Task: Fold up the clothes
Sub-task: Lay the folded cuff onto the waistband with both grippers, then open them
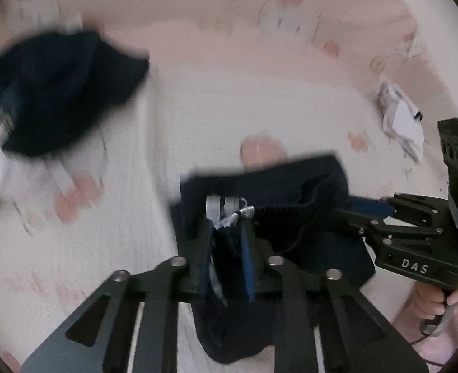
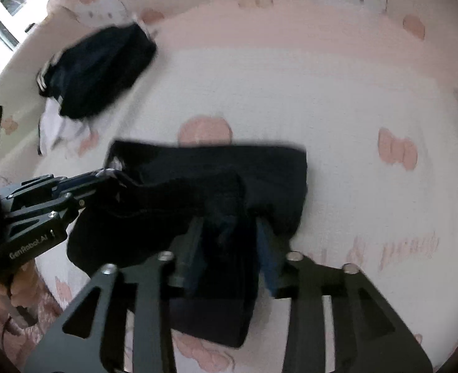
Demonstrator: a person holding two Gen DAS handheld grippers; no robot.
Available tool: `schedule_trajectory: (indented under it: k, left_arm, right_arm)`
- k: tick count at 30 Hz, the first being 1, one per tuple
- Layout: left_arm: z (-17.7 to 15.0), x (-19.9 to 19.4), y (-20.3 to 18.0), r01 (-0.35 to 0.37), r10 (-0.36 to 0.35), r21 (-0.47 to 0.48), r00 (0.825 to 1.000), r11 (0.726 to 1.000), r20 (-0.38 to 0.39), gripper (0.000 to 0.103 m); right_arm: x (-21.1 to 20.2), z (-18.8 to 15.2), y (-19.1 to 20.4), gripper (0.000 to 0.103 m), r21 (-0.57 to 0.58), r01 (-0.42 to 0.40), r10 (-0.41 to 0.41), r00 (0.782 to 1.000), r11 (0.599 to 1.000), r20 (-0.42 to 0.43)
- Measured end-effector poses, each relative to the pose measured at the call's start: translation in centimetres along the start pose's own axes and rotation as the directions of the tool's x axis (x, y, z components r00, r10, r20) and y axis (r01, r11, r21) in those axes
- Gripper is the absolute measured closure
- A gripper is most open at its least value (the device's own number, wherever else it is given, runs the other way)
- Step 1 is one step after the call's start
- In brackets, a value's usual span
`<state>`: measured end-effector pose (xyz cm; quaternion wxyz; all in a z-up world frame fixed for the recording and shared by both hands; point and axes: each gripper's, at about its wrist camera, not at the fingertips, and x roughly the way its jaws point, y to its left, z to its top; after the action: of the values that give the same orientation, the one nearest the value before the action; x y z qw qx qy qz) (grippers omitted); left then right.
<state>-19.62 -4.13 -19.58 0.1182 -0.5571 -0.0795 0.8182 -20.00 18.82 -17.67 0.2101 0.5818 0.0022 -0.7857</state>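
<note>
Bed: pink-and-white bedspread (image 2: 322, 99), bow print.
Left gripper (image 1: 226, 248): jaws clenched on dark garment (image 2: 216, 174).
Right gripper (image 2: 229, 248): jaws clenched on same garment.
Far-left corner: second dark pile (image 2: 95, 71).

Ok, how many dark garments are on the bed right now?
2. One dark garment lies mid-bed with both grippers at it; the other dark heap sits far left on some white cloth. More could be hidden beneath.
</note>
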Motion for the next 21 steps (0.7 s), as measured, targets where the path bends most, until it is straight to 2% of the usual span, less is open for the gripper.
schedule_trajectory:
  k: [1,4,6,8,11,12,13,14,15,17,19,20,21]
  left_arm:
    - [-0.3,0.0,-0.2,-0.004,0.004,0.013,1.0,1.0,-0.001,0.064]
    - [-1.1,-0.3,-1.0,-0.023,0.023,0.067,1.0,0.997,0.009,0.064]
    - [-1.4,-0.2,-1.3,-0.038,0.038,0.083,0.999,0.996,0.01,0.064]
    - [-1.3,0.3,-1.3,-0.056,0.057,0.072,0.998,0.996,0.001,0.064]
    - [-1.3,-0.4,-0.9,-0.067,0.066,0.024,0.997,0.997,0.041,0.064]
    - [-1.2,-0.7,-0.6,-0.059,0.059,0.006,0.997,0.998,0.059,0.064]
    - [-1.1,-1.0,-0.3,-0.049,0.05,-0.013,0.996,0.999,0.078,0.064]
    - [-1.0,-1.2,0.0,-0.038,0.041,-0.032,0.994,0.999,0.097,0.064]
    - [-1.0,-1.2,0.4,-0.016,0.02,-0.042,0.995,0.999,0.096,0.064]
    - [-0.9,-0.6,0.6,-0.001,0.005,-0.043,0.996,0.999,0.086,0.064]
    - [-0.8,-0.3,0.4,0.006,-0.003,-0.028,0.996,1.0,0.086,0.066]
    - [-0.8,-0.2,0.0,0.005,-0.004,-0.011,0.996,1.0,0.092,0.066]
    - [-0.7,-0.2,-0.3,0.004,-0.005,0.006,0.995,1.0,0.098,0.066]
  right_arm:
    - [-0.4,-0.4,-0.1,0.06,0.0,0.002,-0.002,1.0,1.0,0.011]
    - [-1.7,-1.2,-0.1,0.054,-0.005,0.027,-0.026,0.998,1.0,0.063]
    - [-2.0,-1.5,0.1,0.051,-0.013,0.007,-0.006,0.996,1.0,0.087]
    - [-1.6,-1.8,0.5,0.051,-0.034,-0.015,0.017,0.997,0.999,0.072]
    - [-0.5,-2.6,1.1,0.051,-0.062,-0.032,0.034,0.999,0.998,0.036]
    - [-0.1,-3.0,1.3,0.054,-0.067,-0.031,0.032,0.999,0.997,0.019]
    - [-0.1,-3.3,1.5,0.061,-0.081,-0.027,0.028,0.999,0.996,0.02]
    - [-0.2,-3.5,1.7,0.071,-0.094,-0.023,0.025,0.999,0.995,0.021]
    - [-0.6,-3.6,1.8,0.076,-0.105,-0.023,0.027,0.999,0.994,0.03]
    - [-1.4,-3.7,2.0,0.076,-0.111,-0.025,0.03,0.998,0.993,0.047]
    - [-1.9,-2.9,1.8,0.069,-0.077,-0.002,0.008,0.997,0.997,0.08]
    - [-2.2,-2.5,1.6,0.058,-0.06,0.008,-0.002,0.995,0.998,0.096]
    - [-2.5,-2.3,1.4,0.055,-0.044,0.005,0.0,0.993,0.999,0.114]
